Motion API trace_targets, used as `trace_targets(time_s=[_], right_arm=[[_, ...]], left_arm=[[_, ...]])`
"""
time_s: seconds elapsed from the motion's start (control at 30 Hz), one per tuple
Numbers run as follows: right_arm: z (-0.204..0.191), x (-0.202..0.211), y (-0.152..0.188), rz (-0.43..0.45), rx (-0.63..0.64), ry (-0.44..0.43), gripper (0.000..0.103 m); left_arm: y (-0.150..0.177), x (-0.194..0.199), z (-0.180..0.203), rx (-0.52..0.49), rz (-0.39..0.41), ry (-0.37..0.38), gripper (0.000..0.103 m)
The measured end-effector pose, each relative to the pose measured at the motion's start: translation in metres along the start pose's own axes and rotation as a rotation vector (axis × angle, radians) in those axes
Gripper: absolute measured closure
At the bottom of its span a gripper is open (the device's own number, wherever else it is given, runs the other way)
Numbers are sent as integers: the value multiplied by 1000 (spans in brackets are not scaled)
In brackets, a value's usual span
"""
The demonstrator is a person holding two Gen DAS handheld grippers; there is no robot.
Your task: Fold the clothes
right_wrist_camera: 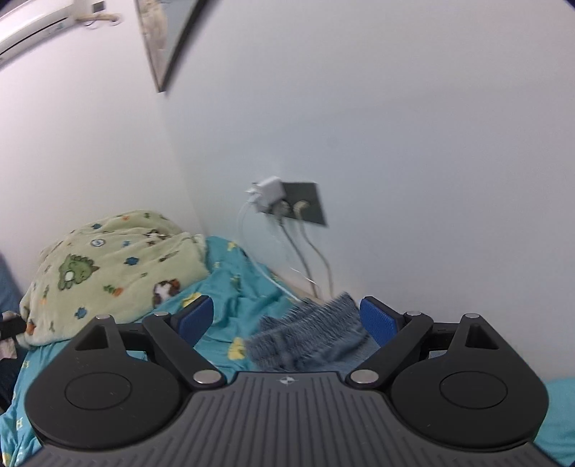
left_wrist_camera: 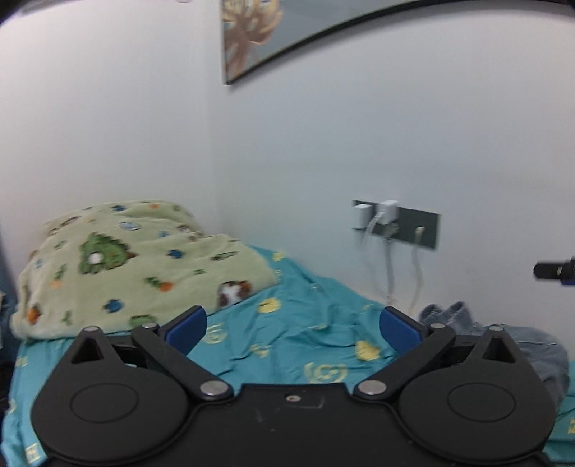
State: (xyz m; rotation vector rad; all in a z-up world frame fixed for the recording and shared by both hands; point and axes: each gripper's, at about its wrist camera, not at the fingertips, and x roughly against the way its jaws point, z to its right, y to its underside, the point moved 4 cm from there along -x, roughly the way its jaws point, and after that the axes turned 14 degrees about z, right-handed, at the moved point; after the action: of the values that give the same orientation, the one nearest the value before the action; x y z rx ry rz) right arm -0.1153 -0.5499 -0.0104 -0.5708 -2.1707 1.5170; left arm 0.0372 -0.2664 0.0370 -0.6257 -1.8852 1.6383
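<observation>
Up close, the left gripper (left_wrist_camera: pixel 293 325) has its two blue-padded fingers (left_wrist_camera: pixel 187 328) spread wide apart with nothing between them, held above the bed (left_wrist_camera: pixel 305 345). The right gripper (right_wrist_camera: pixel 287 318) likewise has its fingers (right_wrist_camera: pixel 377 321) spread wide and holds nothing; between and just past them, in the right wrist view, lies the blue-grey garment (right_wrist_camera: pixel 309 332), a crumpled knit piece with a ribbed, ridged edge, somewhat blurred. It rests on the bed close to the wall (right_wrist_camera: pixel 395 143), and whether the right pad touches it cannot be told. In the left wrist view the same garment (left_wrist_camera: pixel 503 334) sits at the right, bunched into soft folds beside the wall, well to the right of the left gripper's fingers. The bed is covered by a teal sheet printed with yellow motifs, wrinkled into shallow creases. Farther back, in the corner, a pale green fleece blanket (left_wrist_camera: pixel 140 266) with dinosaur and small coloured prints is heaped in a rounded, plush mound. On the smooth white wall above the garment is a dark rectangular socket plate (left_wrist_camera: pixel 406 224) with white chargers (left_wrist_camera: pixel 388 210) plugged in and pale cables (left_wrist_camera: pixel 390 266) hanging toward the bed. A dark-framed picture (left_wrist_camera: pixel 287 28) hangs higher up. A white air conditioner (right_wrist_camera: pixel 39 25) shows at the upper left of the right wrist view.
</observation>
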Motion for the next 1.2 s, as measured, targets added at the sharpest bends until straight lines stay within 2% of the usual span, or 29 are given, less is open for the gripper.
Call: trace_targets(time_s=[0.13,0.4,0.57,0.73,0.9,1.2], right_arm=[[-39,4,-4,-1,28,-85,11],[-143,2,14,-32,77,-320,10],[-213,-3,34,-60,113,-468,10],[-272,-14,53,-72,135,-586,10],[-310,-27,69,-74,153,-651,10],[-324,-46,109,-64,168,-682,10]], left_arm=[[3,23,-32,32,-7,-84,0],[7,68,-87,14,14,-236,0],[21,80,-122,43,-8,-326,0],[42,83,-164,84,-33,-448,0],[59,79,-201,143,-51,-562,0],[95,65,-214,174,-96,-619,0]])
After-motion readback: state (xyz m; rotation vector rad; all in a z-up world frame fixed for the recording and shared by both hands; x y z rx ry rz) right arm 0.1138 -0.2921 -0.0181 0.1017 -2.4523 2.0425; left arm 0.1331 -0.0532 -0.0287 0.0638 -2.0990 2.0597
